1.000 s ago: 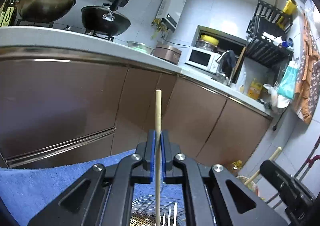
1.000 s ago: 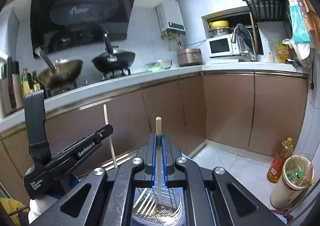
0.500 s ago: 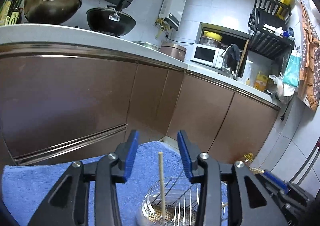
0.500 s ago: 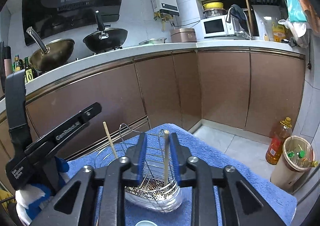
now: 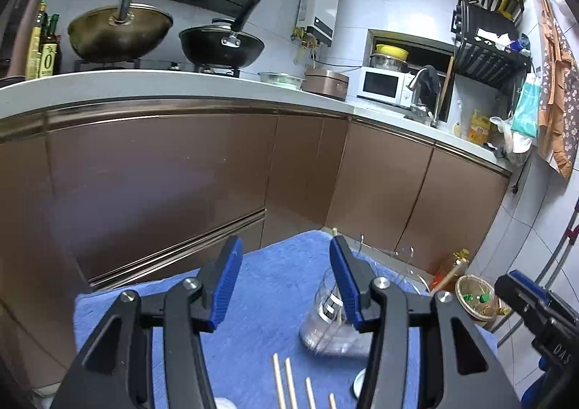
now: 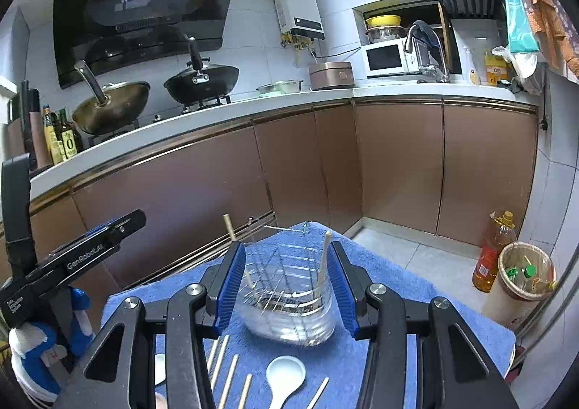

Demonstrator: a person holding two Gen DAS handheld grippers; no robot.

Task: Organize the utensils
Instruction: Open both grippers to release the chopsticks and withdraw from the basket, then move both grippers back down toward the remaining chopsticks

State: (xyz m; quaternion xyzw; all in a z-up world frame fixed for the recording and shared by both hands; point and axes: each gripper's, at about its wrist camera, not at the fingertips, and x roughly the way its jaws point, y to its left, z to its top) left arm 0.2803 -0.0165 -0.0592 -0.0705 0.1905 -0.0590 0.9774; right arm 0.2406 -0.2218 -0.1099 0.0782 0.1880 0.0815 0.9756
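chopsticks in holder, beyond opening jaws

We carry two matching tools: the left gripper and the right gripper have black angular linkage arms, silver round screws at the pivots and ribbed blue pads. White "GenRobot.AI" lettering runs along the left one's black side.

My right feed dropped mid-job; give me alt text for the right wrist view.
The right gripper, jaws opening and empty, frames a clear utensil holder on a blue cloth, with two chopsticks standing in it. More chopsticks and a white spoon lie on the cloth in front; the left gripper is at left.
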